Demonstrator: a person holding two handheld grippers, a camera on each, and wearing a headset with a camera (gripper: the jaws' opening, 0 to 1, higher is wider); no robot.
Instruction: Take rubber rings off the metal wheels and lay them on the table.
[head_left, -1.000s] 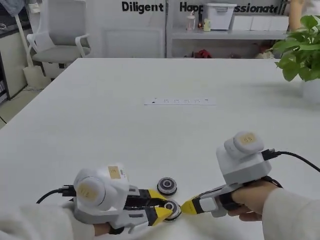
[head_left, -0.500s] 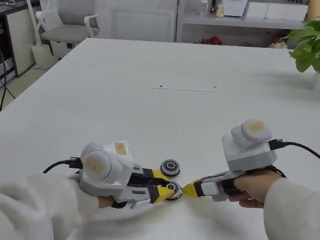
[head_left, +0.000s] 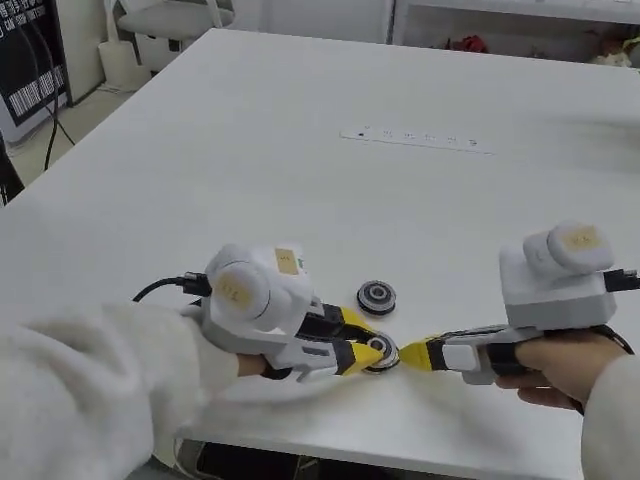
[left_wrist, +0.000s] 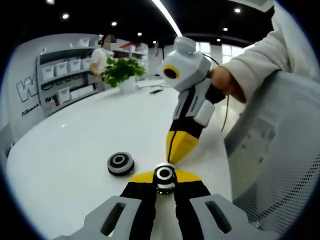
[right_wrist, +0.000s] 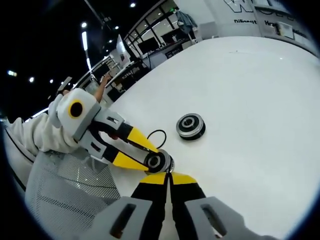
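Frankly, my left tongs (head_left: 362, 342) clamped the wheel (head_left: 381, 352), my right tongs (head_left: 408, 353) sat closed against its rubber ring (left_wrist: 164, 166), and a slipping tip could've knocked that wheel loose

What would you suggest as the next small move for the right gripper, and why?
Probably open the right gripper slightly and nip the edge of the rubber ring. The left gripper is clamped on a metal wheel, and the right one's jaws sit pressed together at that wheel's rim, seemingly gripping nothing, so the ring cannot be peeled off yet.
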